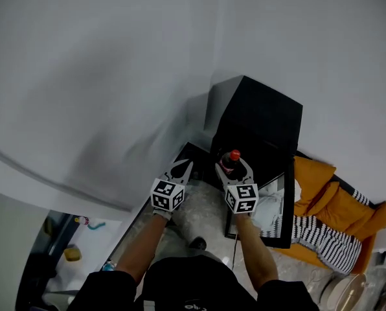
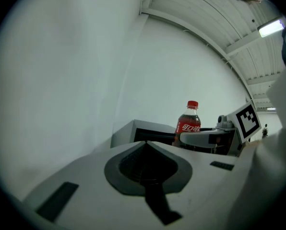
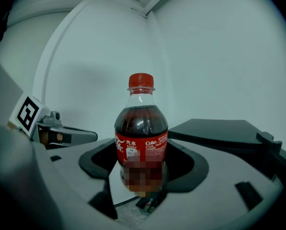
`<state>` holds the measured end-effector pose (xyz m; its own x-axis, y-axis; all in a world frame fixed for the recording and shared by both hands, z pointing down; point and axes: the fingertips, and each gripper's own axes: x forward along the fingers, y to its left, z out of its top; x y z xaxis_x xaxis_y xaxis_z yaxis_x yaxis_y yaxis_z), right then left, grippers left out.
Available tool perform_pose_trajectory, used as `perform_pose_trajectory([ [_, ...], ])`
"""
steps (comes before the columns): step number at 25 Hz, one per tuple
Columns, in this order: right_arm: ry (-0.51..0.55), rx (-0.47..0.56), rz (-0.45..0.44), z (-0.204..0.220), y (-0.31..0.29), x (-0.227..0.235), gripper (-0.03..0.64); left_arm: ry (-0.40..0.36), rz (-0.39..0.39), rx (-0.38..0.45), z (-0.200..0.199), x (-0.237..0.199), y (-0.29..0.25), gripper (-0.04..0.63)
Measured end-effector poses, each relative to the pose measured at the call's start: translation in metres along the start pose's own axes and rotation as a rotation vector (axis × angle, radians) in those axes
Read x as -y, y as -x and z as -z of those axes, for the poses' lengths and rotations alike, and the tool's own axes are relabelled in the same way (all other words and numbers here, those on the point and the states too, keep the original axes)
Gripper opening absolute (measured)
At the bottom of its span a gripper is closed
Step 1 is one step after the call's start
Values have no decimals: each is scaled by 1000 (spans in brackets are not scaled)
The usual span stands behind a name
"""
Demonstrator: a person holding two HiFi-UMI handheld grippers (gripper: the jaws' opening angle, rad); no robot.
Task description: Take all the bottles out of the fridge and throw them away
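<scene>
A small cola bottle (image 1: pixel 231 161) with a red cap and red label stands upright between the jaws of my right gripper (image 1: pixel 234 168), which is shut on its lower body. In the right gripper view the bottle (image 3: pixel 141 133) fills the middle, held in front of a white wall by the right gripper (image 3: pixel 143 150). My left gripper (image 1: pixel 182 169) is beside it on the left, its jaws together with nothing in them. The left gripper view looks past the left gripper (image 2: pixel 145 145) to the bottle (image 2: pixel 188 123). The black fridge (image 1: pixel 264 118) stands just beyond, its door (image 1: pixel 277 216) swung open.
A white wall fills the upper and left part of the head view. Orange cushions (image 1: pixel 329 203) and a striped cloth (image 1: pixel 322 235) lie right of the fridge. At the lower left a shelf holds small items, among them a yellow one (image 1: pixel 72 253).
</scene>
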<state>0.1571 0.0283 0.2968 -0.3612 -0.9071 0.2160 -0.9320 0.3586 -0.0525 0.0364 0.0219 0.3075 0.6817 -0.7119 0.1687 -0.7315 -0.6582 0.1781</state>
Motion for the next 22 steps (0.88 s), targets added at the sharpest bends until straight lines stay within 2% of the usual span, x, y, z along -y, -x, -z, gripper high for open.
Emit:
perform_pose_trajectory([
  [5,5,-19,-35,3,-33,-26,308,14,-34,5,-3,-42,13,2],
  [10,7,-31,-51,0,-77,-52,308,27,-33,-6,-4,-86,14,2],
  [17,15,-32,-57,-20,-161,-70,308,36,-3,-7,-19,-160,-14,2],
  [22,10,-37,-41,-26,-207,-67,308,51,28,-4,-22,-197,-44,2],
])
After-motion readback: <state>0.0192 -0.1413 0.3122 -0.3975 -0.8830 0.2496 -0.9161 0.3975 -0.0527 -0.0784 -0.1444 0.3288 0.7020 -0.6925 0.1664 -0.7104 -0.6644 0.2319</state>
